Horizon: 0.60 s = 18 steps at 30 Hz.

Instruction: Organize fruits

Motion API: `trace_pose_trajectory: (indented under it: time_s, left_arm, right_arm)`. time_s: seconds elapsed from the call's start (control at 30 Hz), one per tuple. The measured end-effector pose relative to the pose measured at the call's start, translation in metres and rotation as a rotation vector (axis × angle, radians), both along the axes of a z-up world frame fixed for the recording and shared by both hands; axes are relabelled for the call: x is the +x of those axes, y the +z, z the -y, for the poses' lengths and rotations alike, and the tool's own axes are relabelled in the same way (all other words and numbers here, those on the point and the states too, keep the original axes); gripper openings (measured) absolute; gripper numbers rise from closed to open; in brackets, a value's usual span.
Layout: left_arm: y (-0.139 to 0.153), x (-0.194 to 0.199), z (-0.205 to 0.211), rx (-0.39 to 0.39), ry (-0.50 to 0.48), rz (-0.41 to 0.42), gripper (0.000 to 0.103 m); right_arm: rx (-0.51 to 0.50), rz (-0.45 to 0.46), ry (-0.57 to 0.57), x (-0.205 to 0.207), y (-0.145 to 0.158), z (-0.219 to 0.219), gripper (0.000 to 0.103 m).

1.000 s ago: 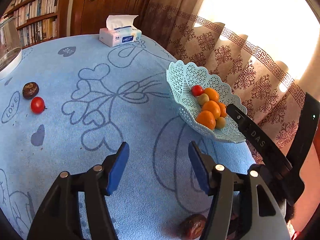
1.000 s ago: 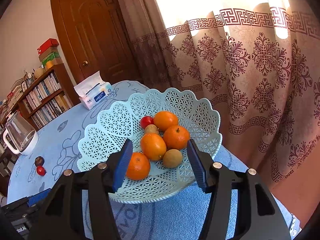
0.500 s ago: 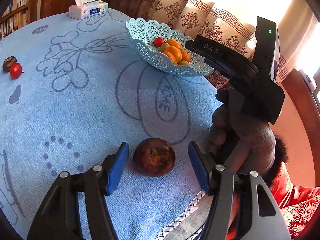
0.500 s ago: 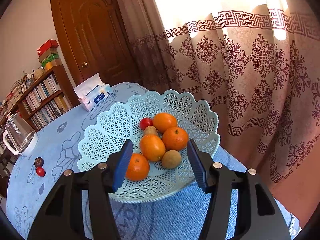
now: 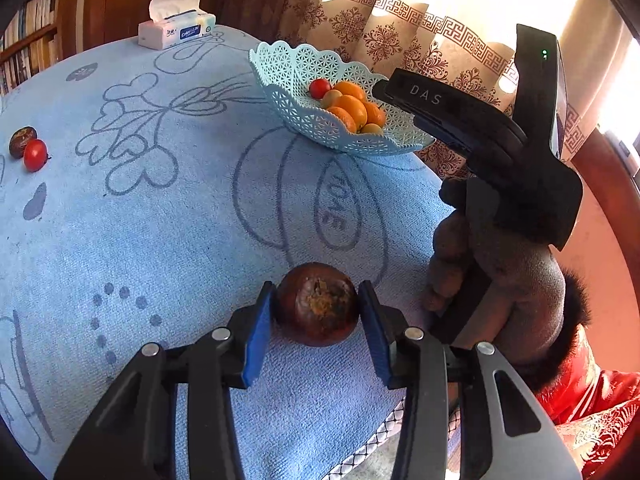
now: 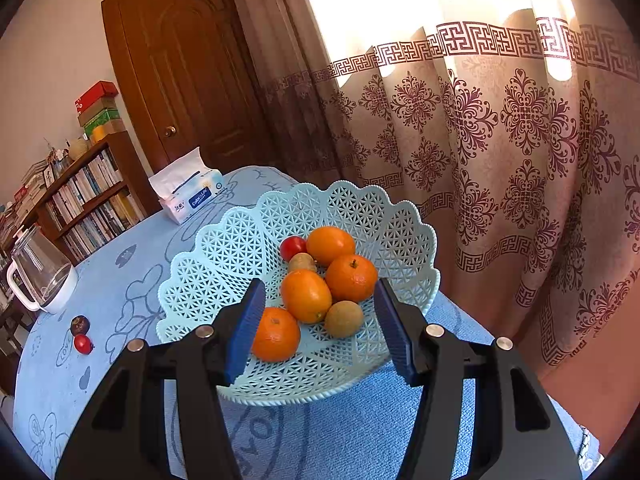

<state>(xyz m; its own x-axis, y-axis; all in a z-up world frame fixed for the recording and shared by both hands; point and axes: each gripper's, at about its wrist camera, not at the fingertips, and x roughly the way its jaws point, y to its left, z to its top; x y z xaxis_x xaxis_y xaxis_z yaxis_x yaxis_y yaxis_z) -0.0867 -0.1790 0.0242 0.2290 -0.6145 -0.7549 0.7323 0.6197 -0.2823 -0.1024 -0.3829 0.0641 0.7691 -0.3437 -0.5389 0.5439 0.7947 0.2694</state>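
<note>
We have the left gripper (image 5: 316, 312) low over the near edge of the bench (image 5: 160, 240), w/ the dark brown fruit (image 5: 317, 309) between its blue fingers (image 5: 256, 332); the fingers are closing, and the pads look at or almost at the skin on both sides, but we cannot tell if they press already; the fruit rests on the blue cloth.

We judge this fruit light and round, w/ a hard-looking rind and a rough yellow-brown patch on the side facing us; it can roll or slip out, so we should take it at its widest part, approx. the middle, pads opposite each other; squeeze gently, since an old rind may crack or dent.

The right gripper (image 6: 320, 324) hangs over the lattice basket (image 6: 208, 272) near the bench's far right edge, fingers half open, holding nothing; inside are oranges (image 6: 306, 296), a red tomato (image 6: 293, 248) and small brownish fruits (image 6: 343, 319); the basket seems thin plastic, so we should set the fruit down softly, not drop it.
</note>
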Motion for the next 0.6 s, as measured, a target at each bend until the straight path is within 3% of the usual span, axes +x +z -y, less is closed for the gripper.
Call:
trace_pose_trajectory:
  time_s: [0.3,0.47,0.6]
  left_arm:
    - [0.063,0.035,0.027,-0.104,0.071,0.188,0.043]
    - [0.08,0.061,0.048,-0.159,0.097,0.214,0.043]
    - [0.076,0.076,0.065,-0.155,0.105,0.21,0.043]
  right_arm:
    - [0.009,0.011,-0.013,-0.002,0.001,0.003,0.058]
    - [0.025,0.025,-0.046,-0.006,0.001,0.008,0.058]
    - [0.025,0.031,-0.055,-0.007,0.001,0.01,0.058]
